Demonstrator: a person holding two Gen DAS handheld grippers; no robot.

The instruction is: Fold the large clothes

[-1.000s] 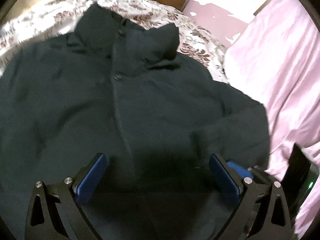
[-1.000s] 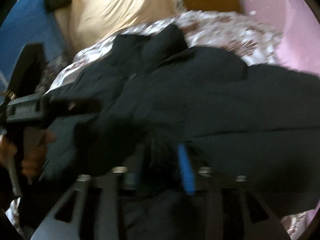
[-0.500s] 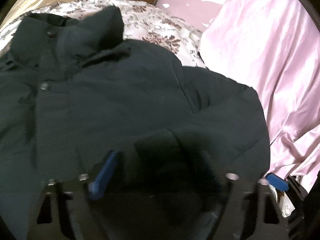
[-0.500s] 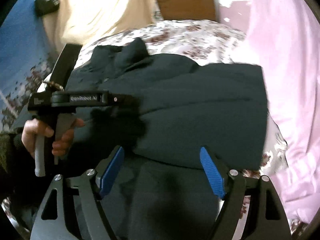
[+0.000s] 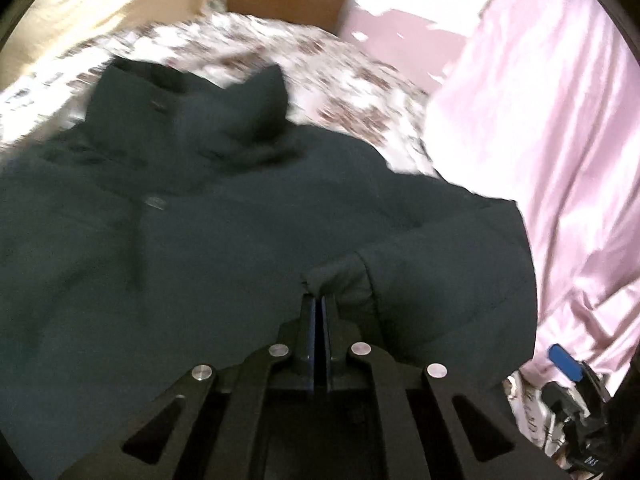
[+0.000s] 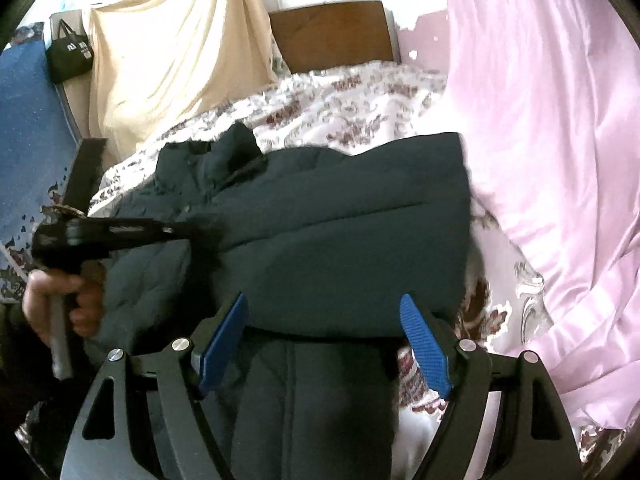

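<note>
The big dark puffy jacket [image 6: 344,216] lies on the flowery bedspread [image 6: 360,108], beside a shiny pink sheet [image 6: 552,140]. The left gripper [image 5: 319,300] has just closed and pinches the jacket's sleeve cuff [image 5: 340,276]. The right gripper [image 6: 324,312] hangs over the jacket, fingers wide, holding nothing.

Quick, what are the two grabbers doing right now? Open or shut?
Left gripper: just closed, pinching a fold of the dark jacket.
Right gripper: open, holding nothing, above the jacket.
</note>
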